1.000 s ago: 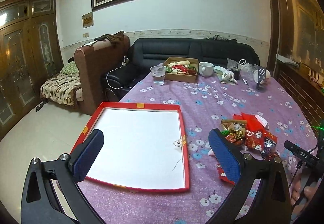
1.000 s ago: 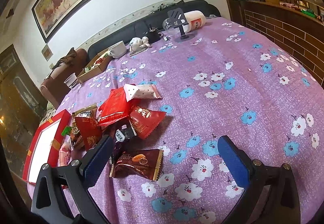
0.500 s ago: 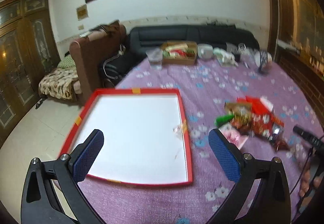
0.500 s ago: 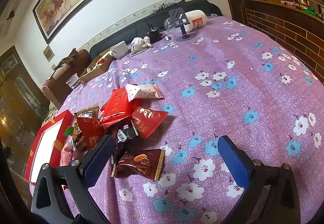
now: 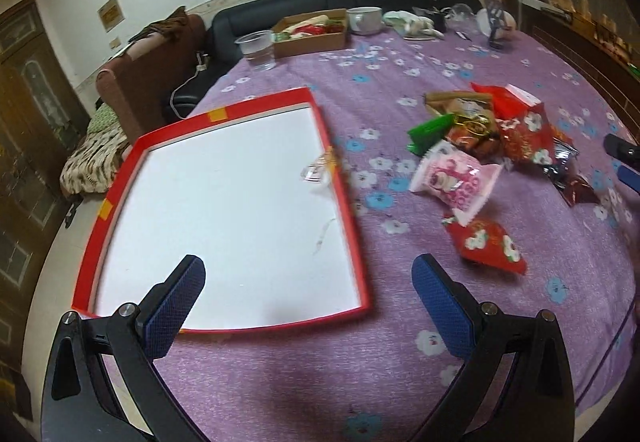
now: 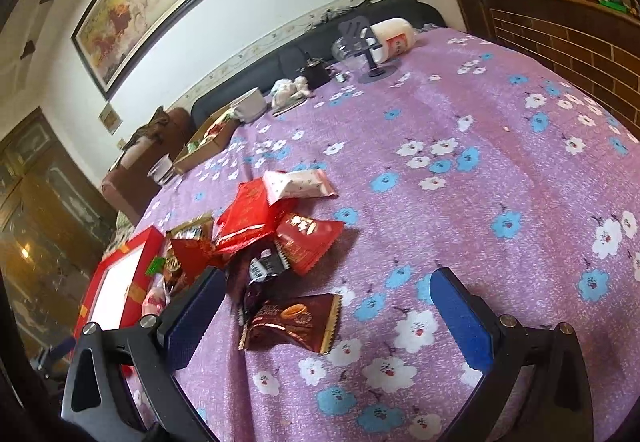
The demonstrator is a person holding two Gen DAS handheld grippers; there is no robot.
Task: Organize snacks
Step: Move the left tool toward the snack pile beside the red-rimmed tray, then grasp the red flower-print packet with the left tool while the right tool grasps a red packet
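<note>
One red tray (image 5: 344, 198) holds no snacks (image 5: 496, 134).

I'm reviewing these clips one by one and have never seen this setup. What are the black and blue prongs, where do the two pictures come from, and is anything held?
No robot: a person holds a two-finger gripper in each hand, with a camera looking along its fingers. The left gripper is open over the red tray, whose white inside is bare. The right gripper is open near a brown snack packet beside the snack pile. Everything lies on a purple flowered tablecloth. Nothing is held.
</note>
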